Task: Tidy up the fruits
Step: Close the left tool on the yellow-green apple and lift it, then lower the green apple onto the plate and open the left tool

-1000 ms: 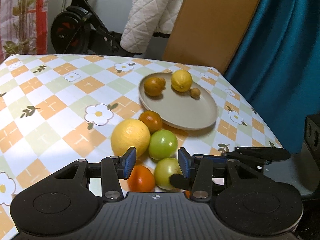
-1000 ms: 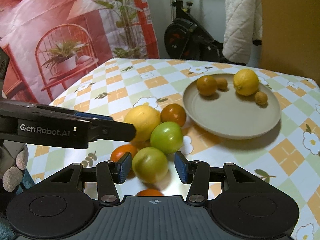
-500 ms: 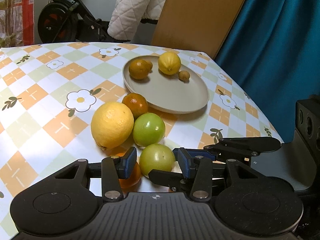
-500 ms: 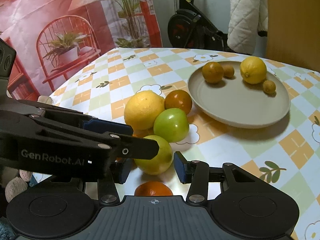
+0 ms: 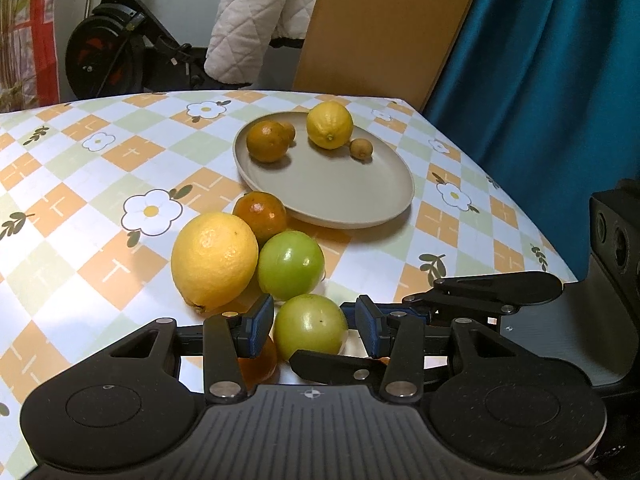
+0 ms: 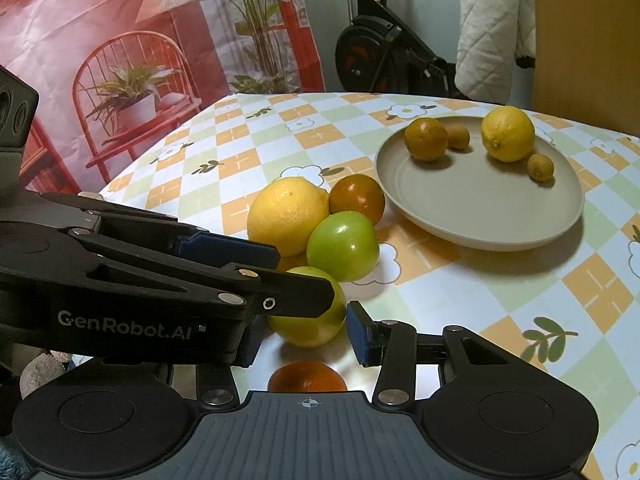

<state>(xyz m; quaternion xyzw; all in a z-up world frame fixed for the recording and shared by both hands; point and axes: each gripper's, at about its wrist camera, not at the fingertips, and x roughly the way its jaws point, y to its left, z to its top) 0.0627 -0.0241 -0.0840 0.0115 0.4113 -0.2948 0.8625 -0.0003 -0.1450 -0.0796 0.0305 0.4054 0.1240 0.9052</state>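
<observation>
A green fruit (image 5: 312, 330) (image 6: 308, 320) lies on the checked tablecloth with both grippers crossed around it. My right gripper (image 6: 306, 336) is shut on it, the one pad that shows touching its side. My left gripper (image 5: 314, 326) is open, with a thin gap at its right pad. In the right wrist view the left fingers (image 6: 160, 280) cover part of the fruit. Just beyond sit a second green fruit (image 5: 290, 262), a big yellow citrus (image 5: 214, 264) and a dark orange (image 5: 260, 216). Another orange (image 5: 258, 364) lies under the left pad. The beige plate (image 5: 340, 196) holds a lemon (image 5: 330, 125), an orange (image 5: 267, 141) and two small fruits.
The right gripper's fingers (image 5: 496, 288) reach in from the right of the left wrist view. The table's right edge runs close to a teal curtain (image 5: 540, 100). Behind the table stand an exercise bike (image 5: 116, 56), a white quilted cloth (image 5: 256, 20) and a brown board (image 5: 384, 20).
The left gripper shifted from straddling the orange and green fruit to centring on the green fruit, crossing in over the right gripper. The right pads narrowed onto the fruit.
</observation>
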